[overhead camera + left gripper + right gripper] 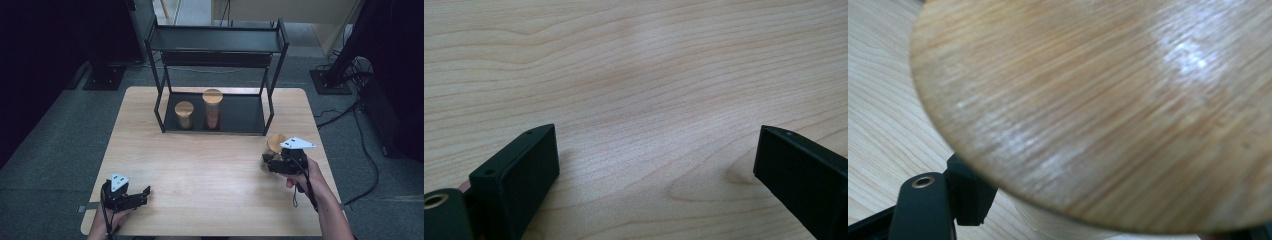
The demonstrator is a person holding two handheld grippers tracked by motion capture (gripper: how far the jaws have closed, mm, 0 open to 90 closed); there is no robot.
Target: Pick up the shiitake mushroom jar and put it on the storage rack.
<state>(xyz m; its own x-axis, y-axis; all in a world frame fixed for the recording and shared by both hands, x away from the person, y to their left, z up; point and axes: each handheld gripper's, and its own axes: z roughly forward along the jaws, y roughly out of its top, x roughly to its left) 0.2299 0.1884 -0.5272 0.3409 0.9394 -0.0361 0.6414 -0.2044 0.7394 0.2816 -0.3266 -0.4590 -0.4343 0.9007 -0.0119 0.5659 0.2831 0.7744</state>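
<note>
While my right tongs [267,161] grip a wood-lidded jar [275,143] at the right side of the tabletop [210,165], my left tongs [145,192] rest spread wide and empty near the front left corner.

Seen from the right gripper view, the jar's round wooden lid [1108,100] sits close above my jaws, which are closed against the pale body just under it; in the high view the jar leans a little in my grip, well apart from the black rack [215,75] at the back of the tabletop, where a short jar [184,115] and a tall jar [212,108] stand side by side on the lower shelf. From the left gripper view, bare wood lies between my two parted jaws.
</note>
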